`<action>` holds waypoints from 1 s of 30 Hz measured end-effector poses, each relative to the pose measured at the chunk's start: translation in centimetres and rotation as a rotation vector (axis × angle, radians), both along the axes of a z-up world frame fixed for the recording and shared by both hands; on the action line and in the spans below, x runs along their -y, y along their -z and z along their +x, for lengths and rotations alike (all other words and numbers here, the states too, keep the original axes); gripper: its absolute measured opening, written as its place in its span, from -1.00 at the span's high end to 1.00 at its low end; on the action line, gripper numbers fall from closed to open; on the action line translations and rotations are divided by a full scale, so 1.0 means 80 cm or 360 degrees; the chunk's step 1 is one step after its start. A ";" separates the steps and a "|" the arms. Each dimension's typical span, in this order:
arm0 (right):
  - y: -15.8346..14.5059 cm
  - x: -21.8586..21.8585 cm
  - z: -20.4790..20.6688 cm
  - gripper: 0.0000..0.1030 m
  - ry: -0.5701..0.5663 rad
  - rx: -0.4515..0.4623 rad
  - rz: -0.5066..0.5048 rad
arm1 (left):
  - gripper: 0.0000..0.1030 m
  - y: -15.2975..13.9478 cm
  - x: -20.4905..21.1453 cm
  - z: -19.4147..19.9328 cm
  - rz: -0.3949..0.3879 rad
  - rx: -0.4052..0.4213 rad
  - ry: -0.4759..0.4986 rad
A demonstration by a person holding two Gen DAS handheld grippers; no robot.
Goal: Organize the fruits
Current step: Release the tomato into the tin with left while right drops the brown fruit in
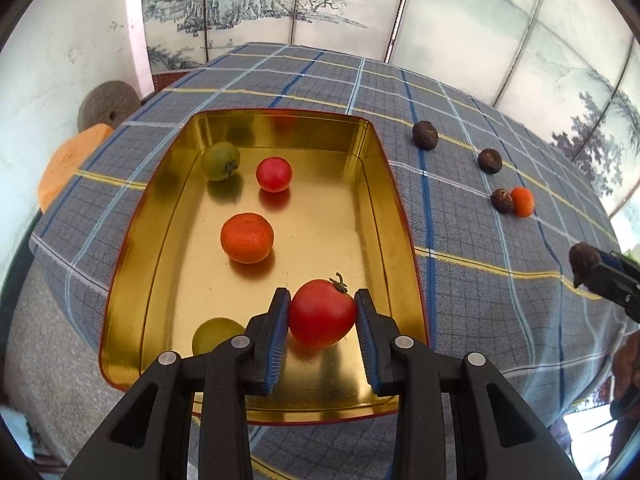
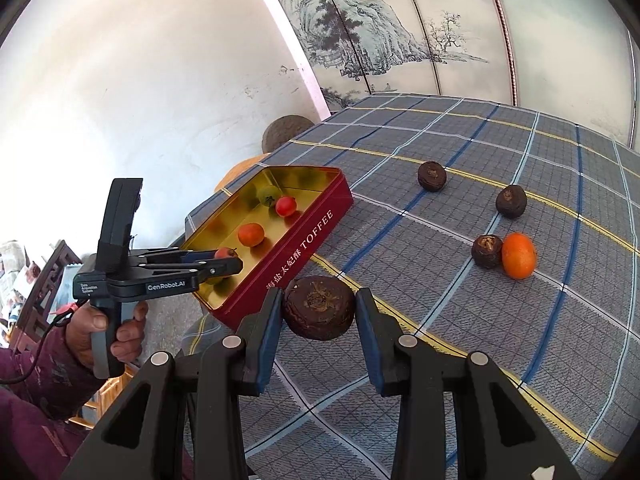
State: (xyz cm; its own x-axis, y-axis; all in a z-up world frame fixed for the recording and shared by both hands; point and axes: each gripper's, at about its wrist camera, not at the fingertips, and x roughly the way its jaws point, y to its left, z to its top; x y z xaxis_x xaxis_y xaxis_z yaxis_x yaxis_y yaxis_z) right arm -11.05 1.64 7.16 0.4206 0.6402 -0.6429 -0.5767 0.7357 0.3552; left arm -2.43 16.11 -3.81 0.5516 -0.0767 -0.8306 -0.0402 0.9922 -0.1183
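Note:
My left gripper (image 1: 322,312) is shut on a red tomato (image 1: 322,314) and holds it over the near end of the gold-lined red toffee tin (image 1: 372,184). In the tin lie an orange mandarin (image 1: 247,238), a small red tomato (image 1: 274,174), a green fruit (image 1: 220,161) at the far end and another green fruit (image 1: 216,334) near my fingers. My right gripper (image 2: 319,312) is shut on a dark brown water chestnut (image 2: 319,313), held above the cloth right of the tin (image 2: 296,248). The left gripper also shows in the right wrist view (image 2: 228,258).
On the checked tablecloth (image 2: 440,320) to the right lie three more brown chestnuts (image 2: 432,176) (image 2: 511,201) (image 2: 487,251) and an orange mandarin (image 2: 518,255) touching the nearest one. An orange cushion (image 1: 68,164) and a stone disc (image 1: 108,104) sit beyond the table's left edge.

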 end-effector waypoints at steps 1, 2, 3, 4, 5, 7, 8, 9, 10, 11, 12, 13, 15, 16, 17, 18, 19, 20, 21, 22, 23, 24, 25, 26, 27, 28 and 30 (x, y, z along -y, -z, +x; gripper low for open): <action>0.000 -0.001 0.000 0.33 -0.0002 -0.0001 0.0000 | 0.34 0.000 0.001 0.000 0.0015 0.0005 0.0006; 0.000 0.000 0.000 0.33 -0.0002 0.0000 0.0000 | 0.33 0.001 0.002 0.000 0.0027 0.0008 0.0010; 0.000 -0.002 -0.001 0.33 -0.0005 0.0000 -0.0002 | 0.32 0.001 0.003 0.000 0.0043 0.0009 0.0012; -0.001 -0.003 -0.001 0.33 -0.0008 0.0002 -0.0006 | 0.32 0.002 0.003 0.000 0.0050 0.0008 0.0010; -0.001 -0.005 -0.002 0.33 -0.0011 0.0002 -0.0008 | 0.32 0.002 0.002 0.000 0.0053 0.0007 0.0009; -0.002 -0.008 -0.002 0.33 -0.0015 0.0003 -0.0011 | 0.31 0.003 0.000 0.001 0.0039 0.0001 0.0005; -0.003 -0.010 -0.003 0.33 -0.0018 0.0005 -0.0015 | 0.30 0.003 -0.001 0.001 0.0029 0.0003 0.0003; -0.003 -0.011 -0.003 0.33 -0.0020 0.0006 -0.0017 | 0.29 0.003 -0.003 0.001 0.0019 0.0007 -0.0001; -0.004 -0.012 -0.004 0.33 -0.0022 0.0008 -0.0020 | 0.28 0.002 -0.004 0.000 0.0010 0.0014 -0.0002; -0.005 -0.013 -0.004 0.33 -0.0024 0.0010 -0.0021 | 0.26 0.001 -0.004 0.000 0.0006 0.0018 -0.0001; -0.006 -0.014 -0.005 0.33 -0.0026 0.0014 -0.0023 | 0.20 0.000 -0.004 0.000 0.0005 0.0023 0.0002; -0.007 -0.015 -0.005 0.33 -0.0027 0.0017 -0.0025 | 0.12 -0.002 -0.005 -0.002 0.0010 0.0033 0.0003; -0.008 -0.017 -0.005 0.33 -0.0030 0.0020 -0.0030 | -0.19 -0.006 -0.005 -0.005 0.0030 0.0064 -0.0007; -0.009 -0.019 -0.005 0.33 -0.0034 0.0023 -0.0033 | -0.21 -0.009 -0.005 -0.008 0.0049 0.0094 -0.0017; -0.011 -0.022 -0.006 0.33 -0.0040 0.0026 -0.0037 | -0.22 -0.011 -0.005 -0.010 0.0065 0.0111 -0.0020; -0.011 -0.023 -0.006 0.33 -0.0046 0.0029 -0.0041 | -0.22 -0.014 -0.005 -0.011 0.0086 0.0121 -0.0020; -0.012 -0.025 -0.006 0.33 -0.0052 0.0032 -0.0045 | -0.22 -0.015 -0.005 -0.012 0.0096 0.0126 -0.0020; -0.013 -0.028 -0.006 0.33 -0.0060 0.0035 -0.0049 | -0.22 -0.017 -0.005 -0.014 0.0106 0.0137 -0.0022; -0.015 -0.032 -0.005 0.33 -0.0070 0.0038 -0.0051 | -0.23 -0.018 -0.006 -0.015 0.0112 0.0144 -0.0025; -0.017 -0.037 -0.004 0.33 -0.0079 0.0043 -0.0055 | -0.23 -0.020 -0.008 -0.018 0.0117 0.0153 -0.0030; -0.018 -0.040 -0.003 0.33 -0.0087 0.0047 -0.0059 | -0.23 -0.021 -0.008 -0.019 0.0119 0.0156 -0.0032; -0.020 -0.045 -0.002 0.33 -0.0098 0.0055 -0.0067 | -0.23 -0.021 -0.009 -0.020 0.0123 0.0159 -0.0034; -0.022 -0.050 -0.001 0.33 -0.0113 0.0063 -0.0070 | -0.24 -0.021 -0.010 -0.022 0.0132 0.0162 -0.0041; -0.023 -0.054 0.000 0.33 -0.0124 0.0068 -0.0071 | -0.24 -0.022 -0.011 -0.024 0.0138 0.0163 -0.0047; -0.024 -0.060 0.003 0.33 -0.0141 0.0073 -0.0072 | -0.24 -0.022 -0.012 -0.025 0.0144 0.0164 -0.0053; -0.025 -0.067 0.004 0.33 -0.0155 0.0076 -0.0073 | -0.24 -0.022 -0.014 -0.027 0.0147 0.0166 -0.0057; -0.027 -0.078 0.009 0.33 -0.0180 0.0083 -0.0073 | -0.24 -0.022 -0.016 -0.030 0.0156 0.0170 -0.0067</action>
